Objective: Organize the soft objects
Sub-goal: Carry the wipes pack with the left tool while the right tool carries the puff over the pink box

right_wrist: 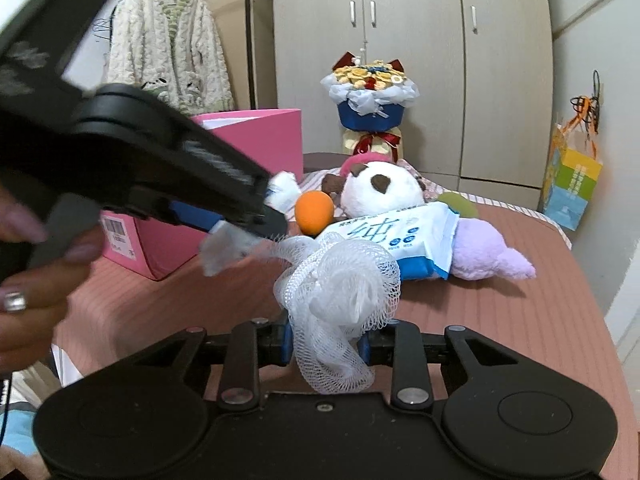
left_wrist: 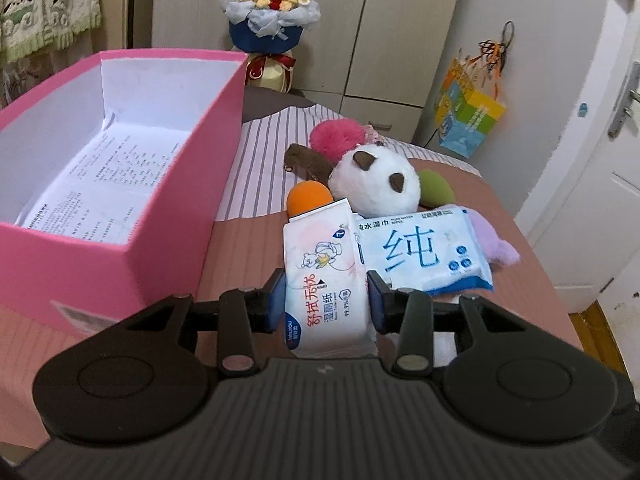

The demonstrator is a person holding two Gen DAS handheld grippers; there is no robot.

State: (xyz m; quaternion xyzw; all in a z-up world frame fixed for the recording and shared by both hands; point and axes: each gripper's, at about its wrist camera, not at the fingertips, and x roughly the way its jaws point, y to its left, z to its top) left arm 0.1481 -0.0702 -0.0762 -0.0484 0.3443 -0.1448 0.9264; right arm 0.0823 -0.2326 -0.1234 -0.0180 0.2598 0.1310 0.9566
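My left gripper (left_wrist: 326,300) is shut on a white wet-wipe pack (left_wrist: 324,276) with a bear print, held above the bed beside the open pink box (left_wrist: 168,216). It shows as a blurred black gripper in the right wrist view (right_wrist: 256,208). My right gripper (right_wrist: 326,344) is shut on a white mesh bath sponge (right_wrist: 340,292). On the bed lie a blue-and-white wipe pack (left_wrist: 424,252), a white panda plush (left_wrist: 376,184), an orange ball (left_wrist: 308,198), a green ball (left_wrist: 434,188), a pink pompom (left_wrist: 338,136) and a purple plush (right_wrist: 488,252).
The pink box holds a printed sheet (left_wrist: 100,184) on its floor. A flower bouquet (left_wrist: 268,20) stands at the bed's far end before wardrobe doors (right_wrist: 400,60). A coloured paper bag (left_wrist: 468,120) hangs on the right wall. A cream cardigan (right_wrist: 168,40) hangs at the left.
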